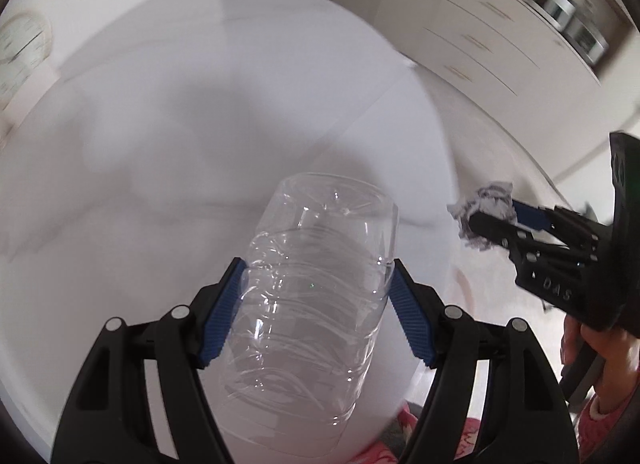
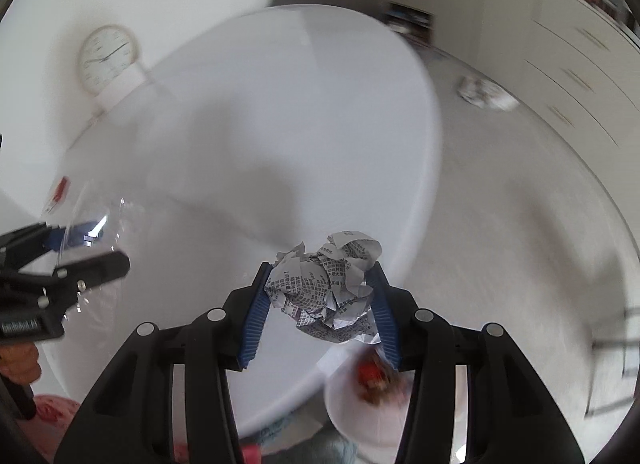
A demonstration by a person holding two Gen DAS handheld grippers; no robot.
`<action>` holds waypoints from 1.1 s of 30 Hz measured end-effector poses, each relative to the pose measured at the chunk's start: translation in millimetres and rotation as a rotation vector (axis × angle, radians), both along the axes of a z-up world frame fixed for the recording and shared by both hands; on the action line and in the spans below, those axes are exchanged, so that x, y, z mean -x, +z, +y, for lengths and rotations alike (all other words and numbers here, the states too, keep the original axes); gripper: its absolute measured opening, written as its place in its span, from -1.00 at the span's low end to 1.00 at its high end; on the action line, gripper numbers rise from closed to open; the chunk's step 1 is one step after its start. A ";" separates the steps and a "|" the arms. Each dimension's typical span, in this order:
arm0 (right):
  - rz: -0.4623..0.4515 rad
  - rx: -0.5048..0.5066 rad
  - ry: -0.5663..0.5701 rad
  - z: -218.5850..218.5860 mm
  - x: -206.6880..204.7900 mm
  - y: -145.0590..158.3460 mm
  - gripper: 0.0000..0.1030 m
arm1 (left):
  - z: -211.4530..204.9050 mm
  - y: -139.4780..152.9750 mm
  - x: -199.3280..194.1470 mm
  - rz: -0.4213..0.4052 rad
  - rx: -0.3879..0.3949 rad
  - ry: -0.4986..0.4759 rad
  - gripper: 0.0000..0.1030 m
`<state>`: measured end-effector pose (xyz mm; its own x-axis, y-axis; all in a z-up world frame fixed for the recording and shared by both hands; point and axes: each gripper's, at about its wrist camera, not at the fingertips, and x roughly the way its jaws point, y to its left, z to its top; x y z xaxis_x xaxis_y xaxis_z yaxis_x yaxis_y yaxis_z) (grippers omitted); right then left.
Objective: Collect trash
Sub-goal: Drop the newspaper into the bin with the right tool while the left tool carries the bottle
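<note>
My left gripper [image 1: 318,296] is shut on a clear empty plastic bottle [image 1: 312,296] and holds it above the round white table [image 1: 180,123], base pointing away. My right gripper [image 2: 322,292] is shut on a crumpled ball of printed paper [image 2: 328,288], held over the table's near right edge. The right gripper with the paper [image 1: 486,211] also shows at the right of the left wrist view. The left gripper [image 2: 80,252] with the bottle [image 2: 100,219] shows at the left of the right wrist view.
A white bin [image 2: 360,412] with red and brown scraps inside stands on the floor below the right gripper. Another crumpled paper [image 2: 486,93] lies on the grey floor beyond the table. White drawers [image 2: 580,75] line the right wall. A clock [image 2: 108,57] leans at the back left.
</note>
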<state>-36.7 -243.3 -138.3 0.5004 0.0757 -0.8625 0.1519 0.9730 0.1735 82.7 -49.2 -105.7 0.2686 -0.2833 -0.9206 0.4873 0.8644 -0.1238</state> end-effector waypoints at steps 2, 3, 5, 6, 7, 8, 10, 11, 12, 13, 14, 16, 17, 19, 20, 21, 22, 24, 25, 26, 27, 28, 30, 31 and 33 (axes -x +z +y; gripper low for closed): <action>0.014 -0.007 -0.060 -17.2 25.7 -4.4 -0.06 | -21.9 -1.2 17.8 0.007 0.006 -0.064 0.34; 0.020 -0.013 -0.089 -25.9 38.3 -7.4 -0.06 | -30.6 -1.9 23.7 0.012 0.008 -0.090 0.34; 0.036 -0.019 -0.148 -42.7 63.2 -15.8 -0.06 | -48.7 -3.2 34.6 0.017 0.007 -0.139 0.34; 0.043 -0.018 -0.167 -48.8 71.6 -19.9 -0.06 | -57.4 -3.8 40.5 0.019 0.005 -0.162 0.34; 0.051 -0.020 -0.186 -55.5 81.4 -25.8 -0.06 | -66.0 -4.1 46.2 0.018 0.003 -0.185 0.34; 0.058 -0.024 -0.197 -61.0 88.8 -31.1 -0.06 | -72.6 -4.2 50.6 0.017 0.000 -0.204 0.34; 0.090 -0.041 -0.222 -71.8 98.1 -50.6 -0.06 | -84.7 -4.6 55.4 0.013 -0.003 -0.229 0.34; 0.102 -0.045 -0.227 -76.8 101.5 -57.7 -0.06 | -91.8 -5.0 57.6 0.011 -0.006 -0.246 0.34; 0.118 -0.053 -0.230 -81.4 104.8 -69.3 -0.06 | -95.6 -5.7 60.8 0.009 -0.012 -0.257 0.34; 0.134 -0.064 -0.228 -85.6 107.2 -81.2 -0.06 | -99.2 -6.2 64.0 0.004 -0.021 -0.266 0.34; 0.147 -0.071 -0.224 -86.8 107.3 -90.4 -0.06 | -101.2 -6.7 68.3 0.003 -0.027 -0.270 0.34; 0.182 -0.085 -0.206 -89.0 105.1 -111.5 -0.06 | -97.1 -6.3 78.1 0.000 -0.039 -0.271 0.34; 0.191 -0.089 -0.199 -89.3 103.5 -116.6 -0.06 | -101.1 -8.2 77.5 -0.002 -0.045 -0.271 0.34; 0.211 -0.100 -0.176 -89.2 99.1 -129.5 -0.06 | -99.6 -9.2 78.6 -0.004 -0.059 -0.261 0.34; 0.216 -0.103 -0.166 -89.3 98.0 -132.9 -0.06 | -98.6 -9.8 80.3 -0.003 -0.061 -0.254 0.34; 0.222 -0.106 -0.156 -88.7 95.5 -136.3 -0.06 | -98.5 -10.4 80.7 -0.003 -0.065 -0.244 0.34; 0.225 -0.109 -0.144 -88.1 93.4 -139.4 -0.06 | -98.9 -11.0 80.5 -0.002 -0.068 -0.234 0.34; 0.231 -0.112 -0.126 -87.7 93.1 -143.9 -0.05 | -100.8 -7.4 83.0 -0.003 -0.071 -0.219 0.34; 0.235 -0.113 -0.118 -87.1 92.3 -147.2 -0.05 | -102.0 -7.2 83.2 -0.004 -0.072 -0.212 0.34; 0.241 -0.113 -0.109 -86.9 90.1 -152.0 -0.03 | -102.9 -7.5 82.7 -0.005 -0.073 -0.206 0.34; 0.249 -0.114 -0.102 -86.9 89.5 -157.9 -0.02 | -102.4 -6.9 82.8 -0.007 -0.074 -0.199 0.34; 0.261 -0.115 -0.096 -87.0 87.2 -164.4 0.00 | -100.6 -5.9 86.3 -0.008 -0.076 -0.196 0.34; 0.284 -0.120 -0.091 -89.2 83.6 -175.9 0.24 | -100.1 -5.4 87.7 -0.009 -0.081 -0.190 0.34; 0.300 -0.121 -0.088 -88.9 81.0 -184.6 0.36 | -100.2 -5.3 89.4 -0.010 -0.084 -0.189 0.34; 0.326 -0.097 -0.096 -89.4 80.9 -197.7 0.60 | -101.1 -6.5 90.6 -0.012 -0.087 -0.192 0.34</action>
